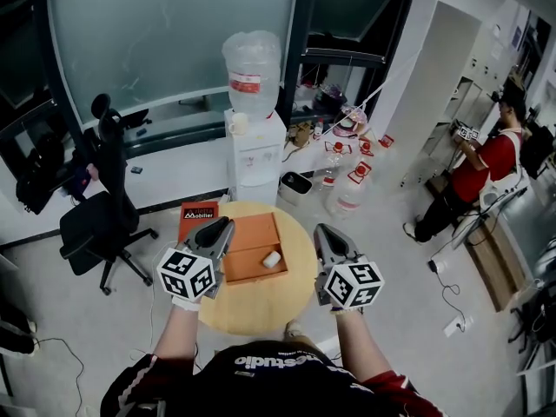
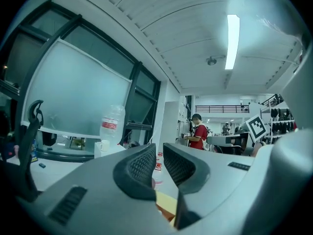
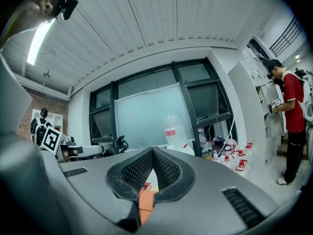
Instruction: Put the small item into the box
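An orange open box [image 1: 248, 237] lies on a round wooden table [image 1: 261, 311], and a small white item [image 1: 272, 259] rests inside it near its right wall. My left gripper [image 1: 224, 225] hovers over the box's left edge; its jaws [image 2: 159, 147] stand a narrow gap apart with nothing between them. My right gripper [image 1: 323, 231] hangs just right of the box, above the table's right side. In the right gripper view its jaws [image 3: 153, 150] meet at the tips and hold nothing, and a strip of the orange box [image 3: 145, 203] shows below them.
A red carton [image 1: 197, 215] lies behind the box at the table's far left. Beyond the table stands a water dispenser [image 1: 254, 150], with an office chair [image 1: 100, 215] to the left and water jugs [image 1: 347, 189] on the floor. A person in red [image 1: 486, 168] stands far right.
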A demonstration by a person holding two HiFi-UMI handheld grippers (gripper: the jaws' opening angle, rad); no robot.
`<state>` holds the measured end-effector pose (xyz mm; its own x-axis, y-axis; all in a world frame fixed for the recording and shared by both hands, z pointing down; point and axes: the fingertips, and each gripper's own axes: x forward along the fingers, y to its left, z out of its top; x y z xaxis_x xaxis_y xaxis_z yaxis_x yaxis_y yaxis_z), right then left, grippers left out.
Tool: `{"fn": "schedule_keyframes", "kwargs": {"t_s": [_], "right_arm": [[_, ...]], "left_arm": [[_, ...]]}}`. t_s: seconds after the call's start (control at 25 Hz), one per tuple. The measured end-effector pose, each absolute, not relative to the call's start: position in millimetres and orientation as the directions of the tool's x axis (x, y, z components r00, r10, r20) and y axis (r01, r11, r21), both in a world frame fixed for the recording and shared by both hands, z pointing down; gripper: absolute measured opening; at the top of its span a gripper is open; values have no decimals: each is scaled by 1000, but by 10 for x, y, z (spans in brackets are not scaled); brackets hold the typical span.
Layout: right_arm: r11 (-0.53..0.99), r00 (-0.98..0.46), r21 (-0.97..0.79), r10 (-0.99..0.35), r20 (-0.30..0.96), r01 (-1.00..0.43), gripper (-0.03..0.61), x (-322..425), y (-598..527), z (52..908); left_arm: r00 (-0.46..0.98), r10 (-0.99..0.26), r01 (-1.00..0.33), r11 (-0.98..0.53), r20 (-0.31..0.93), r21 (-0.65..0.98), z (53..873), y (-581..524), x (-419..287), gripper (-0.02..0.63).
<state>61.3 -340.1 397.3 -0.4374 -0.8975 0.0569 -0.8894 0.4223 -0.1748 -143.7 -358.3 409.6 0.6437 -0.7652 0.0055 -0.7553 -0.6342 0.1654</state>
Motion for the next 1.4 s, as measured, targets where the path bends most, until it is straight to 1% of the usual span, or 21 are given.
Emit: {"fn": "schedule_keyframes", "kwargs": {"t_s": [0.48,1.0,1.4], "right_arm": [[401,-414,-157,-908,60,-903,26,721,-3368,3966],[383,-390,-84,-917,84,-920,25,688,-3339,3982],[384,-391,-92,-917,79,-919,25,677,-3293,4012]], "left_arm": [[613,-790,-781,-608,-7,144,4035,-3610,-1401,17],[616,-788,-779,-609,0,147,4044,-3565,-1406,17],[620,-784,-775,-612,5,157,4104,-3545,-1413,17]]}}
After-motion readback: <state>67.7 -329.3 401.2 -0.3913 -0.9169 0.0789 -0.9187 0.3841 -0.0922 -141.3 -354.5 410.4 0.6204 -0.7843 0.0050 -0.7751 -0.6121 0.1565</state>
